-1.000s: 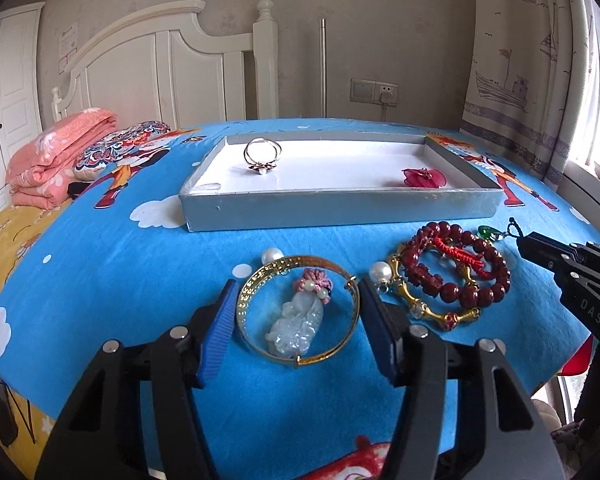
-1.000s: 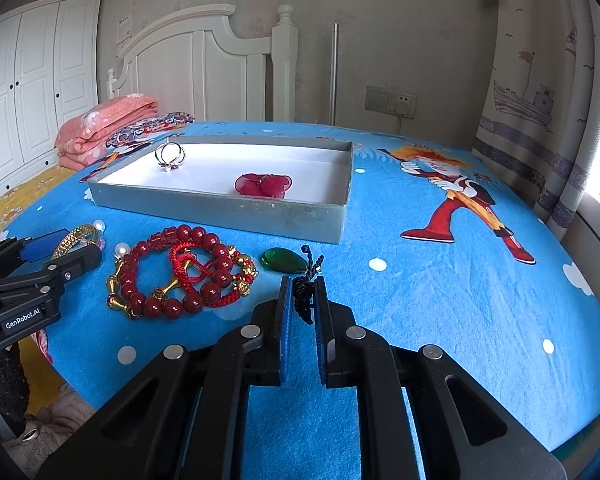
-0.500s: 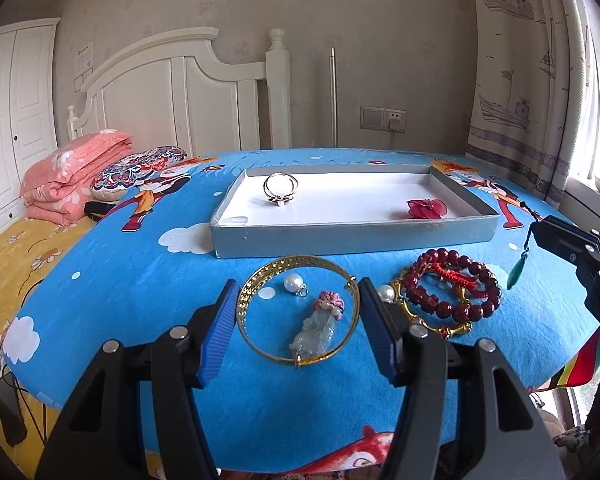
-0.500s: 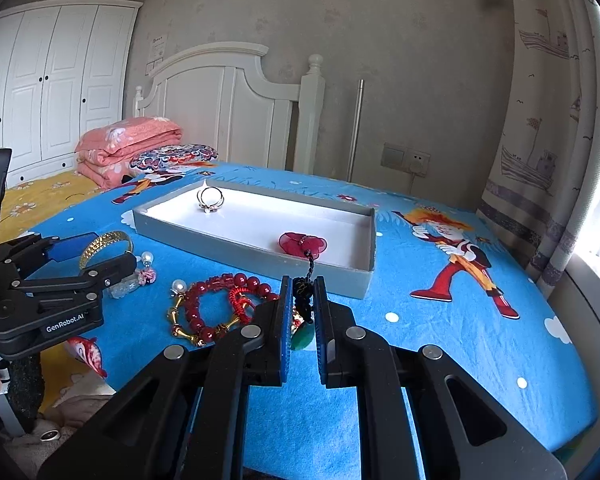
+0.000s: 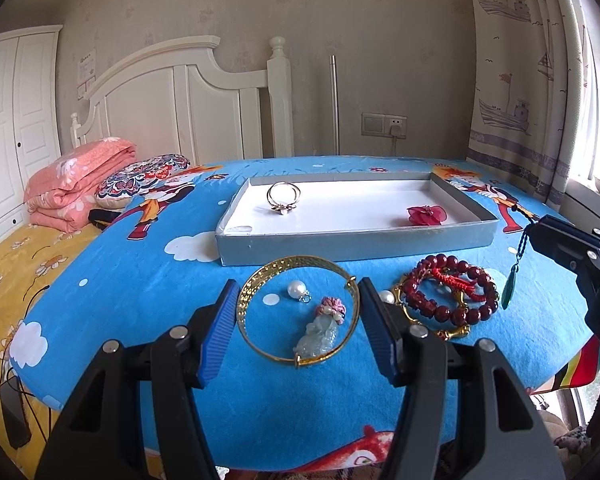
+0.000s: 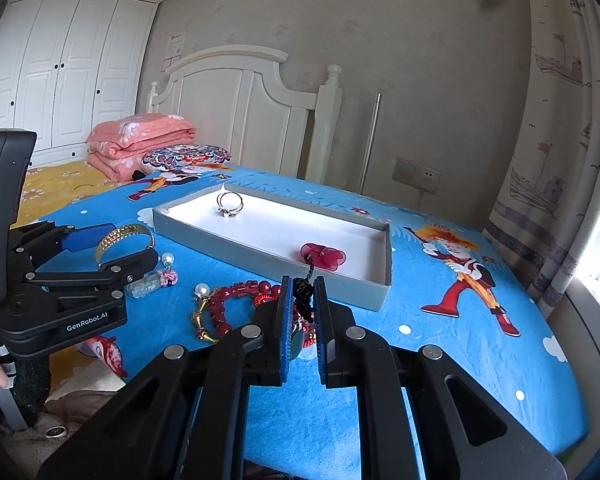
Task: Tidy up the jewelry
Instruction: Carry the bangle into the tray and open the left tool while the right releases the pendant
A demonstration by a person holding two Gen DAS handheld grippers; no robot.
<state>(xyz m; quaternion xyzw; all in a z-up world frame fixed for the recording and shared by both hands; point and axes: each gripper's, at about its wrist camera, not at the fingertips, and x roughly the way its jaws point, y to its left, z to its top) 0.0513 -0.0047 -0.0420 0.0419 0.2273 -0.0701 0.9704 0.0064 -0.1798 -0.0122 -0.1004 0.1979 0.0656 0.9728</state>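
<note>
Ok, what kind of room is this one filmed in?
Most likely a bedroom: a white headboard, folded quilt and wardrobe stand behind the blue-covered surface with the jewelry tray.

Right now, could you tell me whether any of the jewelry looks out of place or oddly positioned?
Nothing looks damaged. Only the ring and red flower piece lie in the grey tray; the bead bracelets, pearls and pale pendant lie loose on the blue cloth. The left gripper holds the gold bangle; the green pendant dangles from the right gripper.
</note>
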